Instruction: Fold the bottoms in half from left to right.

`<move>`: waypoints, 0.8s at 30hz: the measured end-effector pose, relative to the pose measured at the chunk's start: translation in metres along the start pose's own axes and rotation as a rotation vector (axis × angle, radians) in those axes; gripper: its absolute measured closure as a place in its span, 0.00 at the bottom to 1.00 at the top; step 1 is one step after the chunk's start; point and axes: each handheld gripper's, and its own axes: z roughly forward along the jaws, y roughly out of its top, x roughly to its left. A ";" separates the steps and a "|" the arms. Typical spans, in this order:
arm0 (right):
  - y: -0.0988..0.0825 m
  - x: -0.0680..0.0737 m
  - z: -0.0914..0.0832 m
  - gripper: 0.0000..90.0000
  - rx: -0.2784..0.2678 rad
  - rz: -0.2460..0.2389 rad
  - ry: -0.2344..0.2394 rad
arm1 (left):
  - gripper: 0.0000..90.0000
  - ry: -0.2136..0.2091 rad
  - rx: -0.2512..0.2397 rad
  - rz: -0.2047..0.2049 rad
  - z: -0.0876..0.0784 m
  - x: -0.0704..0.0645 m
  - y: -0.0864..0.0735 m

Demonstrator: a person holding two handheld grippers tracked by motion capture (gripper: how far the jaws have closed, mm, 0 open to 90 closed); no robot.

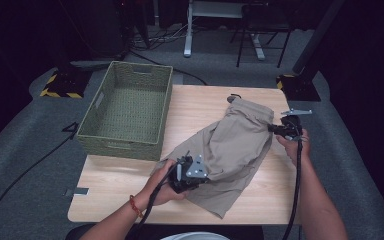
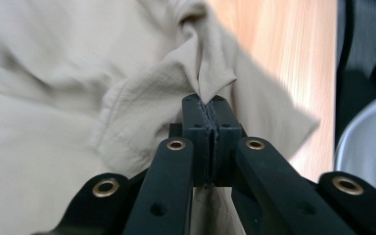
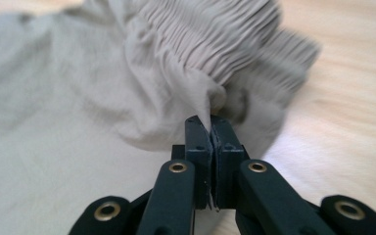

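On pale wood table (image 1: 130, 175), crumpled beige shorts (image 1: 235, 145), fabric clamped in both tools: left tool (image 1: 196, 176), right tool (image 1: 276, 129).

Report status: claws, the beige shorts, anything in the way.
Left claw shut on beige shorts. Right claw shut on them near the gathered waistband. Green basket sits apart at left.

Dim room, table lit perhaps from overhead; gripper views blur at edges.
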 end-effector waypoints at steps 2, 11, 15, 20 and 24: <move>0.000 -0.003 -0.005 0.98 -0.005 0.008 -0.031 | 0.98 0.008 -0.033 0.007 -0.008 -0.001 0.005; -0.017 -0.021 0.004 0.91 0.074 0.022 -0.126 | 0.97 -0.102 0.014 0.110 0.029 -0.042 0.023; -0.023 -0.031 0.004 0.75 0.074 0.060 -0.182 | 0.93 -0.229 0.083 0.154 0.065 -0.063 0.022; -0.029 -0.043 -0.004 0.52 0.032 0.091 -0.166 | 0.75 -0.249 0.132 0.176 0.078 -0.077 0.014; -0.028 -0.046 -0.018 0.41 -0.048 0.077 -0.085 | 0.60 -0.223 0.067 0.130 0.051 -0.060 0.011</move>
